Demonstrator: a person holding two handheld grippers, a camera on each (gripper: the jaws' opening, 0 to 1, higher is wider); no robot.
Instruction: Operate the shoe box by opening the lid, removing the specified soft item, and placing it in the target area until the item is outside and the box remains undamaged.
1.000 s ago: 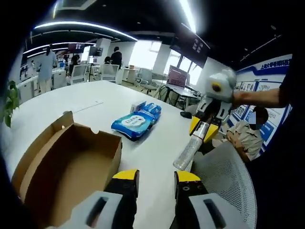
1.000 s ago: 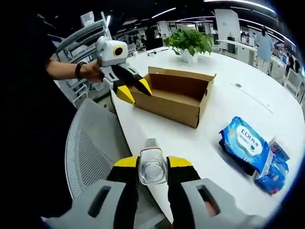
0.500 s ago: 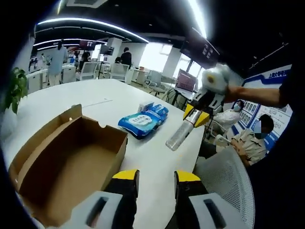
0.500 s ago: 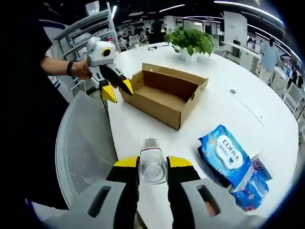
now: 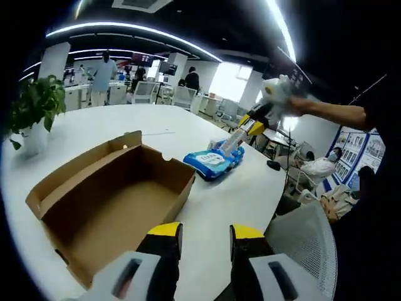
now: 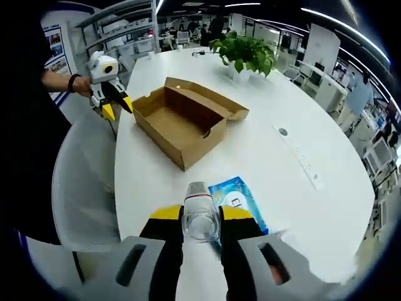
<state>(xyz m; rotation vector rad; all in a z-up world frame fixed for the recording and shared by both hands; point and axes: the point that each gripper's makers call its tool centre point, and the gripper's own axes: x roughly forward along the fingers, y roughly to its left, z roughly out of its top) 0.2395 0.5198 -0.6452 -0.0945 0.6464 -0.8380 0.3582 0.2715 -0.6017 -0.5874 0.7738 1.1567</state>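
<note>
An open cardboard shoe box (image 6: 185, 122) sits empty on a white round tabletop (image 6: 276, 157), its lid folded back, as the right gripper (image 6: 200, 216) carries a clear plastic bottle (image 6: 200, 213) clamped between its jaws, directly above a blue wet-wipes pack (image 6: 241, 197) lying well apart from the box. In the left gripper view, the left gripper (image 5: 205, 233) hovers at the near edge of the box (image 5: 113, 200) with its jaws parted and nothing between them, while the bottle (image 5: 229, 142) points down at the wipes pack (image 5: 213, 163). A potted plant (image 6: 245, 55) stands beyond the box. The soft pack already appears to be outside. The risk now seems to be the bottle: a slackened grip would drop it onto the pack or let it roll off the tabletop, and a careless left gripper could dent the box wall.
</note>
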